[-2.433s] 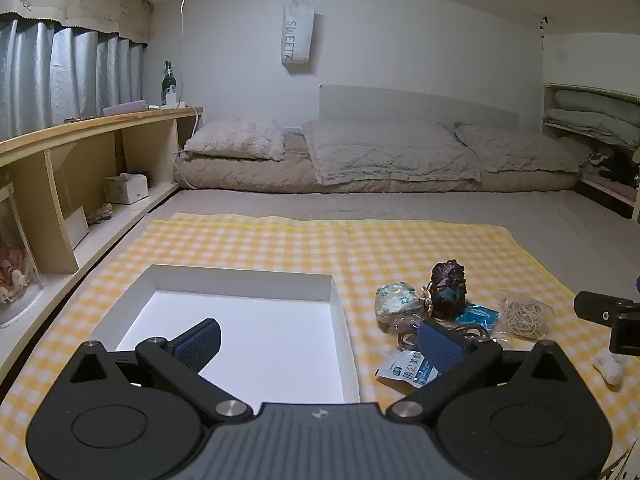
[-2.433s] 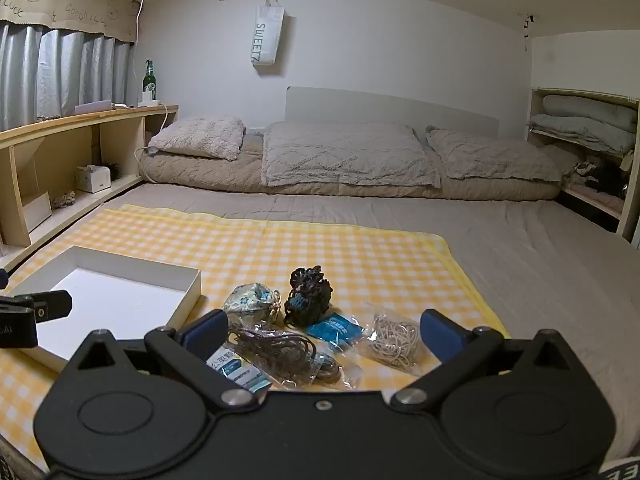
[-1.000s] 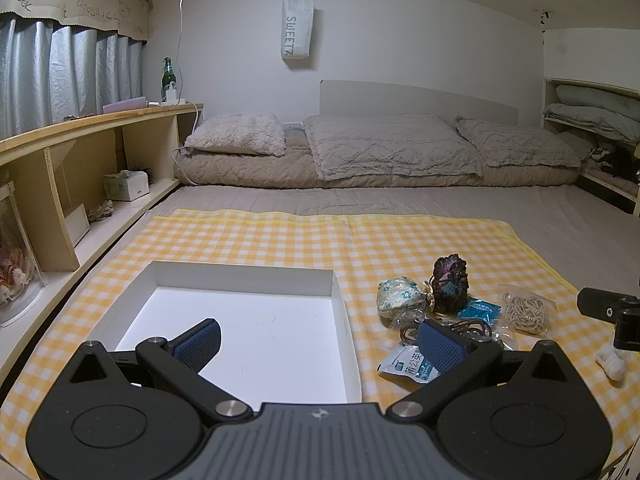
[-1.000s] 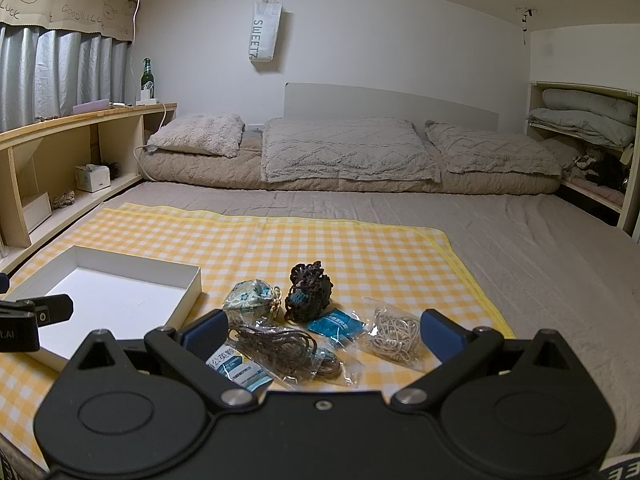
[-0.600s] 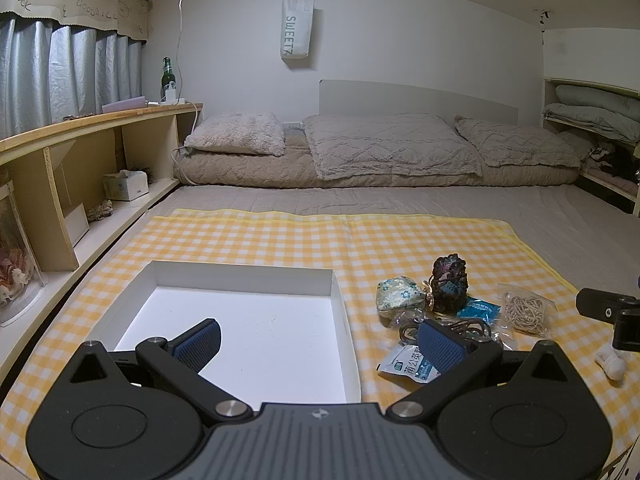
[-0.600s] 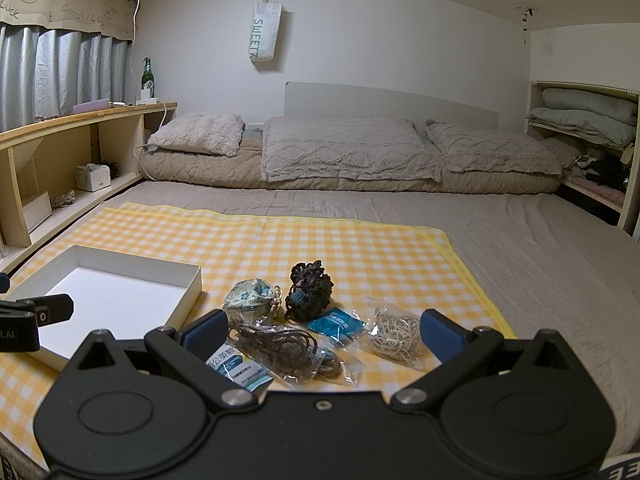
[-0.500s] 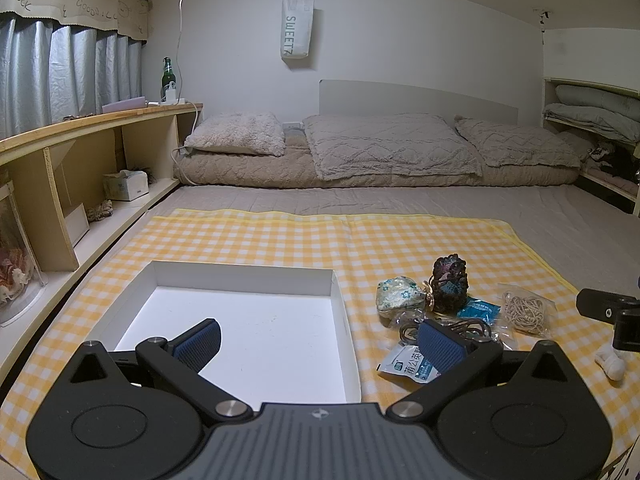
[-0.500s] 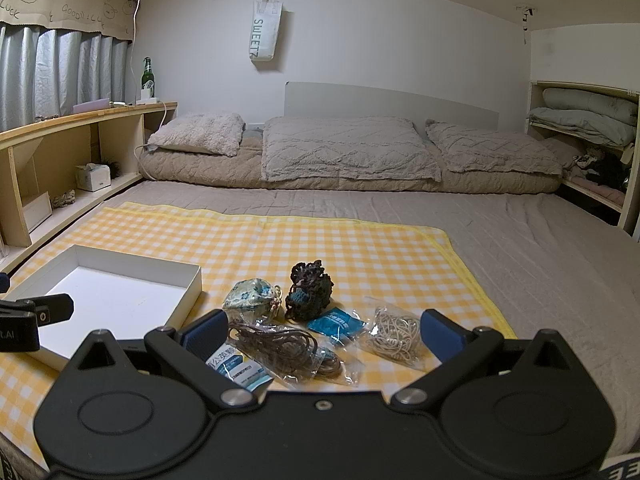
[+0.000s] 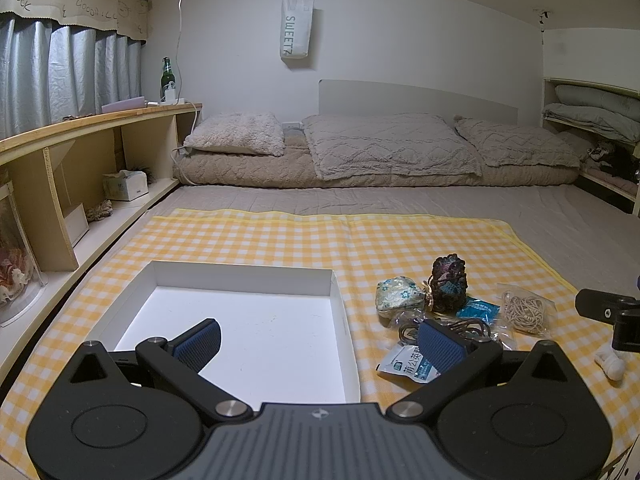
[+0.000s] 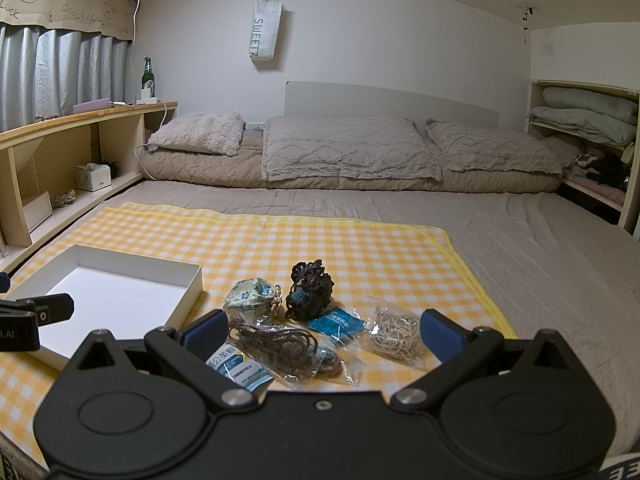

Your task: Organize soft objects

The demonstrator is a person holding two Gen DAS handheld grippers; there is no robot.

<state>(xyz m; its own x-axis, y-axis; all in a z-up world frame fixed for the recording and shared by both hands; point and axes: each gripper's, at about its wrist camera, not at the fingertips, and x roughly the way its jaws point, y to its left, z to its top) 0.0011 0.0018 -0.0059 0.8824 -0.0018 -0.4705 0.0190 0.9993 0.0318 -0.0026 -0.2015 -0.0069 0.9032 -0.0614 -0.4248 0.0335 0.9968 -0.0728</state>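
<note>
A white open box (image 9: 256, 276) (image 10: 192, 280) lies on the yellow checked cloth (image 9: 280, 236). To its right lie soft items: a floral pouch (image 10: 252, 294) (image 9: 396, 292), a dark crochet piece (image 10: 310, 290) (image 9: 450, 282), a blue sachet (image 10: 338, 324), a bag of rubber bands (image 10: 396, 336) (image 9: 524, 312), a bag of brown cord (image 10: 284, 346) and a white-blue packet (image 10: 236, 366) (image 9: 406, 364). My left gripper (image 9: 318, 340) is open and empty over the box's near edge. My right gripper (image 10: 320, 330) is open and empty just short of the cord bag.
A wooden shelf unit (image 9: 80, 168) runs along the left, with a tissue box (image 9: 124, 186). Pillows and bedding (image 10: 348, 152) lie at the back. A small white object (image 9: 610, 364) lies at the cloth's right edge. Grey sheet (image 10: 540, 260) spreads to the right.
Both views have drifted slightly over the past seconds. Both grippers stay open and empty. No object has moved.
</note>
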